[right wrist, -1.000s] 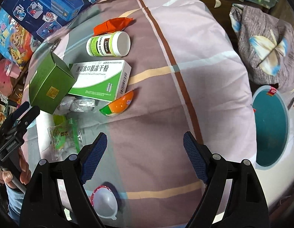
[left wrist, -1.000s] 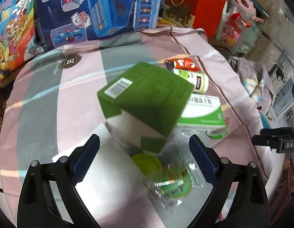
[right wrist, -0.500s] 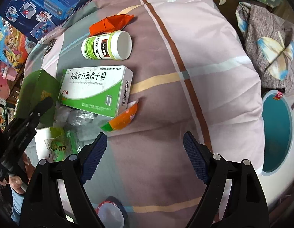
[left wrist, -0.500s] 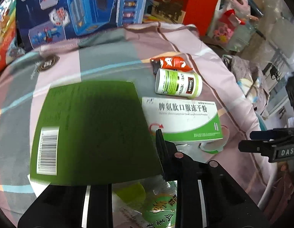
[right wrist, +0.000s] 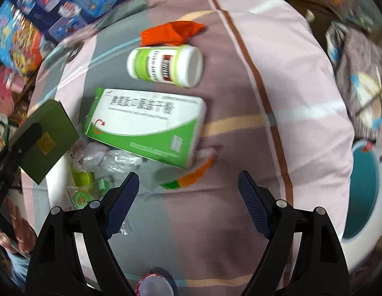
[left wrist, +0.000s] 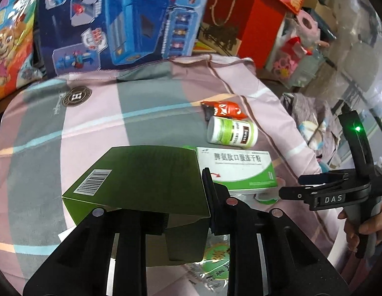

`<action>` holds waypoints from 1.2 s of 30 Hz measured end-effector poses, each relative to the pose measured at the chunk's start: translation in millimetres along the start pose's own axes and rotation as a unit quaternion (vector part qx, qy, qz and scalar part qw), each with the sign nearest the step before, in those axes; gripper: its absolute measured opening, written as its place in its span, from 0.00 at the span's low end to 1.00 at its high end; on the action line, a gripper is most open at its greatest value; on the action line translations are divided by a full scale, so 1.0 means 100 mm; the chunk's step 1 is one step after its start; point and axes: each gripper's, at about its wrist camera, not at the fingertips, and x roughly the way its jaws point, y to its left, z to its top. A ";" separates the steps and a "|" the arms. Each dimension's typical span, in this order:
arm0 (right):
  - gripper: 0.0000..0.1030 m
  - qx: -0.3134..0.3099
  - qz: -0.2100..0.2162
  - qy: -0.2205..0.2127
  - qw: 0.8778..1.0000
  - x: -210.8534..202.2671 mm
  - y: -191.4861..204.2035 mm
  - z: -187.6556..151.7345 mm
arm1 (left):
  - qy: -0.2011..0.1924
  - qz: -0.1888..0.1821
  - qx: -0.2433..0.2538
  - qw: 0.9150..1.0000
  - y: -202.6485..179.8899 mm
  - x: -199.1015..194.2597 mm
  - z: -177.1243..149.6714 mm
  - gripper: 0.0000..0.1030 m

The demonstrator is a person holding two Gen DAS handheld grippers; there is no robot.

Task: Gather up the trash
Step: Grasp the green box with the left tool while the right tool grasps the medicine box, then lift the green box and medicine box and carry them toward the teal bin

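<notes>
Clamping the dark green box [left wrist: 141, 180] in the left gripper [left wrist: 183, 212], fingers pinching its sides, lifted off the bed.
Right gripper [right wrist: 188, 197] spread wide, unloaded, white-green carton [right wrist: 146, 130] at twelve o'clock; next likely carrying the box to the bin [right wrist: 363, 190] at three o'clock.

A dark green carton [left wrist: 146, 172] with a barcode sat raised and tilted, clamped in the left tongs [left wrist: 186, 212], at nine o'clock of a green-and-white box [right wrist: 146, 128], with a white bottle [right wrist: 166, 65] on its side and an orange wrapper [right wrist: 171, 33] toward twelve.
</notes>
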 end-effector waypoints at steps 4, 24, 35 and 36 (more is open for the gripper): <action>0.77 -0.077 -0.028 0.006 0.997 0.06 0.26 0.16 | 0.010 -0.009 -0.008 1.000 0.14 -0.05 -0.08 0.24; 0.83 -0.199 -0.034 0.026 0.979 0.27 0.46 0.63 | 0.058 0.027 -0.022 0.998 0.37 0.43 -0.05 0.02; 0.90 -0.317 -0.037 0.053 0.946 0.55 0.85 0.71 | 0.043 0.004 -0.058 0.997 0.58 0.17 -0.06 0.02; 0.90 -0.323 -0.034 0.057 0.944 0.55 0.87 0.72 | 0.043 0.003 -0.063 0.997 0.60 0.16 -0.07 0.02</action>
